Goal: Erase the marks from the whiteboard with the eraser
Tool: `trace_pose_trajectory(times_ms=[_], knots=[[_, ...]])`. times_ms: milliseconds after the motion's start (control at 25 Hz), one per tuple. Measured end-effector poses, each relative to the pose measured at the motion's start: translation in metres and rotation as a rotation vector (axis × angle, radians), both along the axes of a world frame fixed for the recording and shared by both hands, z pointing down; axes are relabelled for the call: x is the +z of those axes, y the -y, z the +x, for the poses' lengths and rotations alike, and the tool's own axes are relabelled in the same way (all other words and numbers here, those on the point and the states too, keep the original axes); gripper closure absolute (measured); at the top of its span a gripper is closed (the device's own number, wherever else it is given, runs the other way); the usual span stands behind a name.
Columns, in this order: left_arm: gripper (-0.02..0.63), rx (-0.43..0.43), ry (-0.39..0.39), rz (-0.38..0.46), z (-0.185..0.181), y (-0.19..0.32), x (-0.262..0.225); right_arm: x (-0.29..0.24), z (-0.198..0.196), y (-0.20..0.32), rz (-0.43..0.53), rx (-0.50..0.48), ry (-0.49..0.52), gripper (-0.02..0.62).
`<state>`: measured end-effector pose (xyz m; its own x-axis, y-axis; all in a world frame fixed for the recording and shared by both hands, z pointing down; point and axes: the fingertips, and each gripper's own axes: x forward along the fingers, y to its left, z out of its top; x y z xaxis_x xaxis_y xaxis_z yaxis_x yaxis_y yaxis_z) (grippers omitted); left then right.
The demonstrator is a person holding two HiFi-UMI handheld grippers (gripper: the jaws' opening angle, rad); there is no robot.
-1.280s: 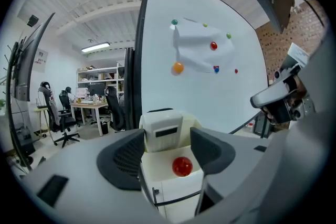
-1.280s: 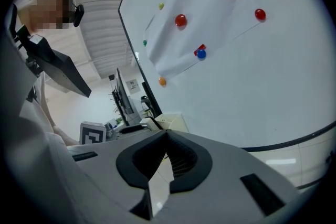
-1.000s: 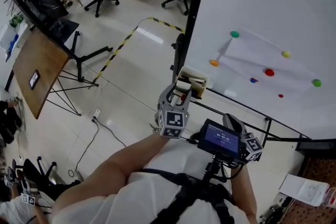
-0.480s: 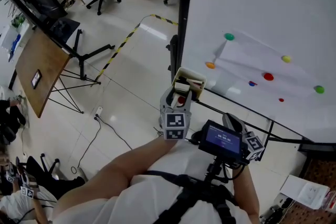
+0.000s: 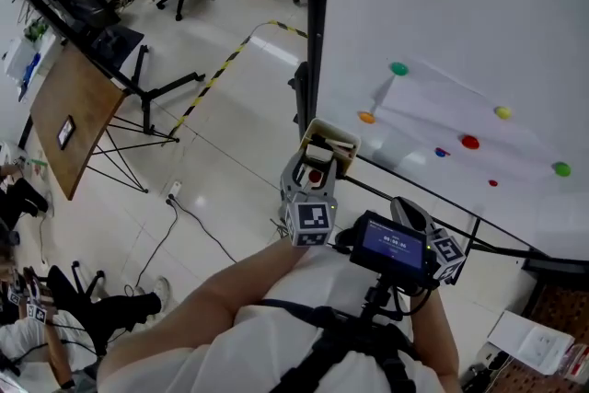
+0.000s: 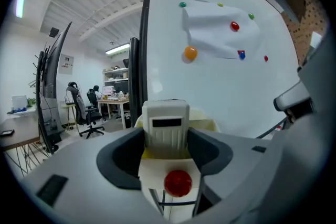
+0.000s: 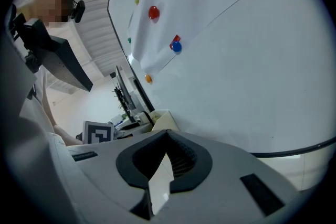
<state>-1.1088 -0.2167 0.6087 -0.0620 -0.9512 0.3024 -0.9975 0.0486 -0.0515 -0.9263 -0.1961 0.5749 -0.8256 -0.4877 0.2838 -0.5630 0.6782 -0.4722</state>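
Eraser — pinched between the jaws of the left gripper, held near the lower left corner of the whiteboard, apparently not yet touching it. Right gripper empty, jaws pressed together, low by the body. Marks too faint to pick out; only magnets and a pinned sheet of paper plain. Best to turn the pad flat to the board, press evenly, sweep in overlapping strokes — and steer round paper and magnets to avoid knocking them loose.
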Motion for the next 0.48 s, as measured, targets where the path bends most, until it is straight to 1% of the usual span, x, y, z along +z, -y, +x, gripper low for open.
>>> trace_pose_trajectory(times_ms=[120, 280, 400, 480], knots=[[0.346, 0.031, 0.019, 0.024, 0.001, 0.003, 0.000, 0.000, 0.001, 0.004, 0.003, -0.004, 0.005, 0.580], [0.345, 0.104, 0.005, 0.027, 0.002, -0.001, -0.006, -0.002, 0.005, 0.005, -0.002, 0.005, 0.013, 0.580], [0.345, 0.114, -0.014, 0.044, -0.002, -0.005, -0.014, -0.005, 0.010, 0.006, 0.006, 0.025, 0.032, 0.580], [0.345, 0.120, -0.013, 0.066, -0.004, -0.006, -0.024, -0.007, 0.012, 0.008, 0.020, 0.042, 0.046, 0.580]])
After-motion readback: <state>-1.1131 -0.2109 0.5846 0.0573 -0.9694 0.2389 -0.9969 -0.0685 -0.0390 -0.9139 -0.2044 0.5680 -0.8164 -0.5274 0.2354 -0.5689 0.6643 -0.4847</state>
